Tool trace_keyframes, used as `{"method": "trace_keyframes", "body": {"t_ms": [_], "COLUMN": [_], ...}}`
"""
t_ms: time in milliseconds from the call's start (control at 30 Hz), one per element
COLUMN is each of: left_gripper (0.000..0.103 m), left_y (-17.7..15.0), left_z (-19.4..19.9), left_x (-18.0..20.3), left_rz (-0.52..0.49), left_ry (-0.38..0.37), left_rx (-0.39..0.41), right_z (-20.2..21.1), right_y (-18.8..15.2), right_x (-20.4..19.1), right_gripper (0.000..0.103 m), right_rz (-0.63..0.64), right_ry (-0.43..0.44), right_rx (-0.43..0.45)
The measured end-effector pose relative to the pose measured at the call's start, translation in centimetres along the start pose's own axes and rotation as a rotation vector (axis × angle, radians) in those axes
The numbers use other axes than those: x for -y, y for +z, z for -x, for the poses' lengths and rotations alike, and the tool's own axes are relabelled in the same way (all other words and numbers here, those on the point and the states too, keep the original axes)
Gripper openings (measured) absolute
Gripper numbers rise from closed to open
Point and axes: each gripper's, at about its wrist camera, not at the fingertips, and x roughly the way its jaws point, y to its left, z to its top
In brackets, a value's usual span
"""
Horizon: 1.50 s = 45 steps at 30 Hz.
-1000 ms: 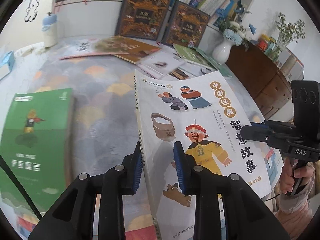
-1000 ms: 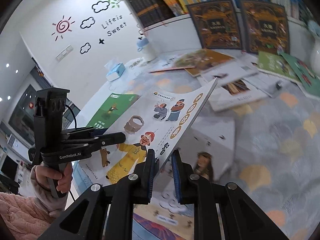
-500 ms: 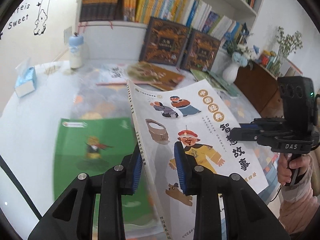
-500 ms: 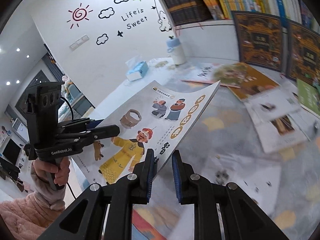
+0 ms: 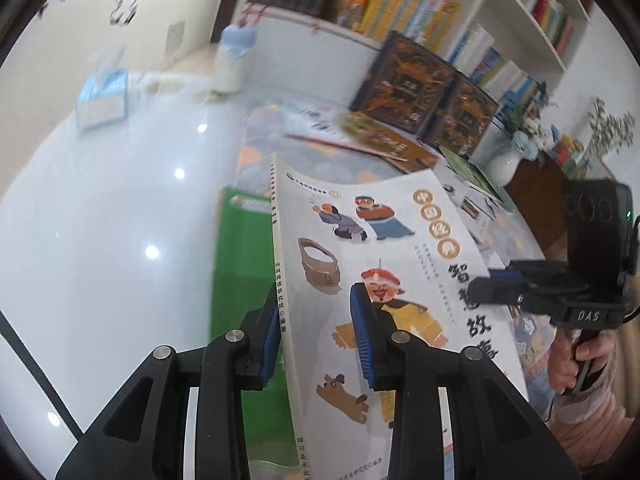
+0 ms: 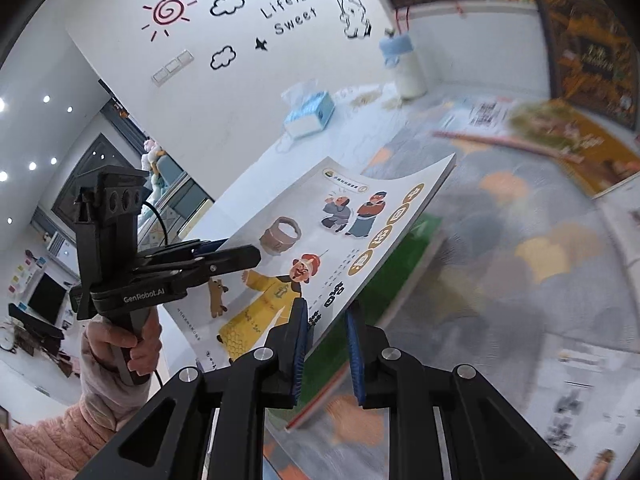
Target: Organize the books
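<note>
Both the left gripper [image 5: 316,336] and right gripper [image 6: 326,346] have jaws pinching the storybook [image 5: 384,264]. Only the left view shows the vase [image 5: 502,166].

"GenRobot.AI" on the left claw [image 6: 240,256], "DAS" on the right claw [image 5: 480,292].

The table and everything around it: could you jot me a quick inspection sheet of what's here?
Surface: glossy white table with a patterned mat.
Job's things: white storybook held off the table, above a green book; more books lie scattered.
Clutter: tissue box, bottle.
Tongs: left tongs and right tongs each shut on the storybook's edges.
Cables: black cable at the left tool.
Surroundings: bookshelf, vase, wall stickers.
</note>
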Motion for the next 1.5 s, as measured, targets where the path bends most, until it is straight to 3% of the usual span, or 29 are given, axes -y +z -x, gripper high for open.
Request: {"method": "trace_keyframes", "body": {"t_ms": [133,267,467,633,767,967,1500], "left_gripper": [0.029,0.029,0.032,0.033,0.033,0.035,0.035], "left_y": [-1.1,-1.8,-1.7,-1.5,-1.5,-1.5,-1.2], "left_z": [-0.7,-0.9,-1.4,-1.4,-1.7,-1.6,-0.3], "left_x": [-1.7,-1.3,0.2,-0.2,-0.2,-0.9,-0.9], "left_rz": [0.025,-0.029,-0.137,-0.124,-0.124,-0.079,-0.048], "left_ry": [0.034,0.087,0.197,0.203,0.287,0.251,0.311], "left_rx": [-0.022,-0.033,-0.047,-0.044,-0.064,-0.068,-0.045], "right_z": [-3.2,-4.5,-5.0,-5.5,-5.2,-5.2,-3.3], "right_y": [-0.2,-0.4,-0.5,-0.6,-1.1,-1.1,-1.5], "right_x": [0.8,1.2,2.1,2.5,2.5,2.5,4.4], "right_gripper": [0.018,0.018,0.018,0.018,0.018,0.018,0.018], "right_rz": [-0.046,-0.065,-0.091,-0.102,-0.106,-0.116,-0.188], "right_ry": [0.055,0.063,0.058,0.064,0.069,0.068,0.072], "right_rx": [-0.058,-0.081,-0.088,-0.090,-0.089,-0.090,-0.092]}}
